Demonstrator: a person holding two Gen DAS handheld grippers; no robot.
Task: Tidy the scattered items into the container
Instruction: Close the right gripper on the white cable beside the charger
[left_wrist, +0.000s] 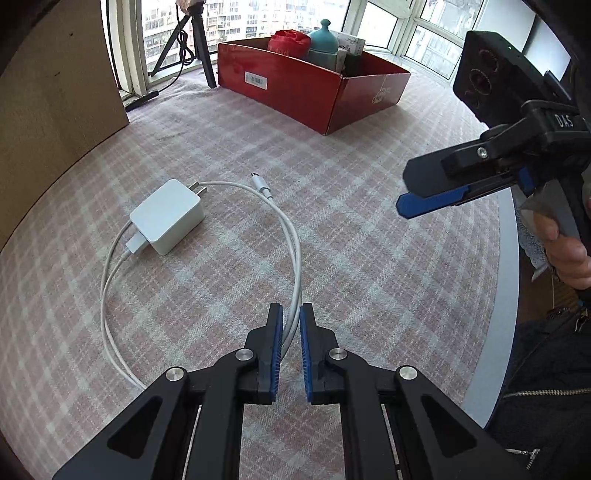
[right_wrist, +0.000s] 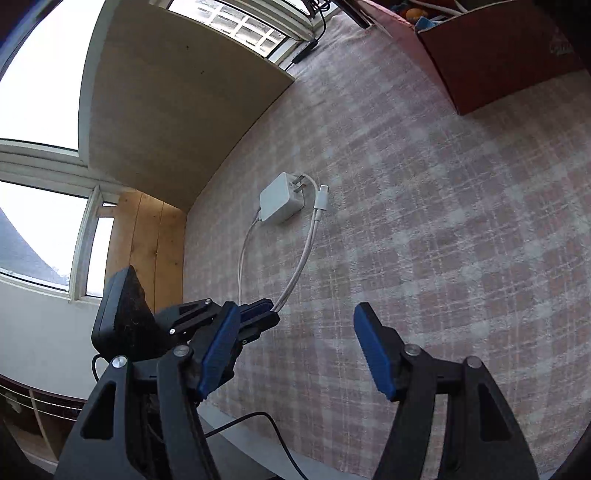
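Left wrist: red box (left_wrist: 295, 92) holds teal bottle (left_wrist: 323, 44); left tongs (left_wrist: 291, 325) pinch cable (left_wrist: 291, 258), right tongs (right_wrist: 295, 332) spread.

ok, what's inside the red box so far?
In the red box a red cloth bundle, a teal bottle and a white packet poke above the rim. The wall hides anything lower.

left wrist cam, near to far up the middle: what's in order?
left gripper, jaws closed around the white cable → cable's silver connector → red box → teal bottle inside it.
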